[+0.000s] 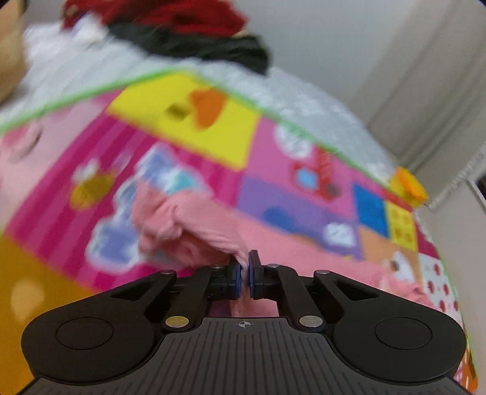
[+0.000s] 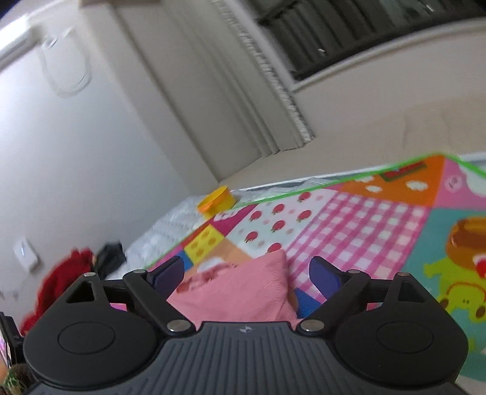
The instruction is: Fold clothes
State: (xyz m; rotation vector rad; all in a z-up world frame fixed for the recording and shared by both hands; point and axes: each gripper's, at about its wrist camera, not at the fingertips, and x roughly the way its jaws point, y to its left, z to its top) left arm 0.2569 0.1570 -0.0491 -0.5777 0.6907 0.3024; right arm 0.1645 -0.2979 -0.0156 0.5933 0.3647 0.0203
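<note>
Between the left claw's (image 1: pixel 245 275) pads: a pinched fold of pink garment (image 1: pixel 182 224), jaws closed tight on it; the rest trailed ahead and left over a patchwork mat (image 1: pixel 188 158). Beyond the mat: white quilt (image 1: pixel 319 112), red clothes (image 1: pixel 170 15) and black clothes (image 1: pixel 194 42) at the far edge; yellow tub (image 1: pixel 408 185) far right. Right claw (image 2: pixel 246 278): jaws spread wide, gripping nothing; the pink garment (image 2: pixel 237 291) lay flat between and ahead of its fingers, untouched. Yellow tub (image 2: pixel 217 200) ahead; red clothes (image 2: pixel 60 285) far left.
</note>
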